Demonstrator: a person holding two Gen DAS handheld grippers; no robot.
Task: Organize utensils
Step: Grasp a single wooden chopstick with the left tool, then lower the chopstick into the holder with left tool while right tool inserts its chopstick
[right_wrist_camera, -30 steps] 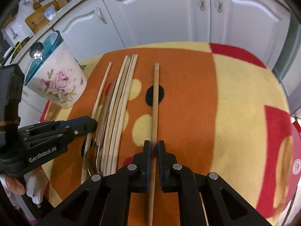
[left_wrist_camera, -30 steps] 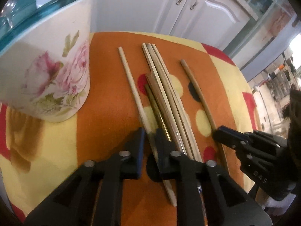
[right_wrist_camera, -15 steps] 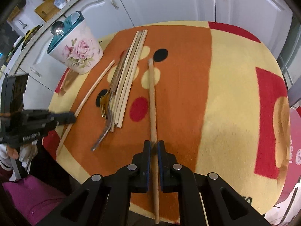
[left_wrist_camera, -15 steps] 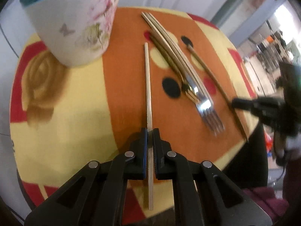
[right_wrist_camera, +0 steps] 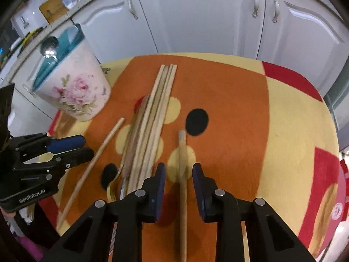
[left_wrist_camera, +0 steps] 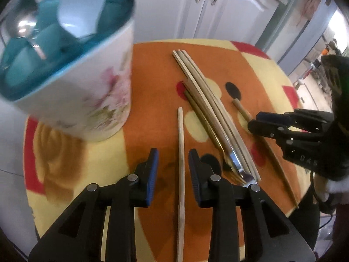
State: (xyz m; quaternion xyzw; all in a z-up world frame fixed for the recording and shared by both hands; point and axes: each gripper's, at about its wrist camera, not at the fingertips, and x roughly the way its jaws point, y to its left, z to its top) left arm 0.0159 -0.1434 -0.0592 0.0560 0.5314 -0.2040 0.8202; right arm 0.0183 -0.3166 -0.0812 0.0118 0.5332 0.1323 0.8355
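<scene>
My left gripper [left_wrist_camera: 173, 166] has its jaws opening around a pale chopstick [left_wrist_camera: 180, 144], which lies loose on the cloth and touches neither pad. My right gripper [right_wrist_camera: 179, 181] straddles a darker, blurred chopstick [right_wrist_camera: 181, 146]. Its jaws are closing, with gaps on both sides of the chopstick. A bundle of chopsticks [left_wrist_camera: 205, 100] [right_wrist_camera: 161, 100] lies between the two singles, with forks [left_wrist_camera: 233, 163] at its near end. The floral holder [left_wrist_camera: 87, 100] [right_wrist_camera: 74, 91] with a teal inside stands at the left. It holds a metal spoon [left_wrist_camera: 20, 25] and a white spoon [left_wrist_camera: 80, 15].
The small round table has an orange, yellow and red cloth [right_wrist_camera: 250, 109], and its edge drops off on all sides. White cabinet doors [right_wrist_camera: 196, 21] stand behind it. In each view the other gripper [left_wrist_camera: 257, 122] [right_wrist_camera: 86, 146] hovers at the table's side.
Both grippers were shut on their chopsticks and slid them toward the near edge. Now both sets of jaws stand apart and the chopsticks lie free. The cameras have moved back in toward the holder.
</scene>
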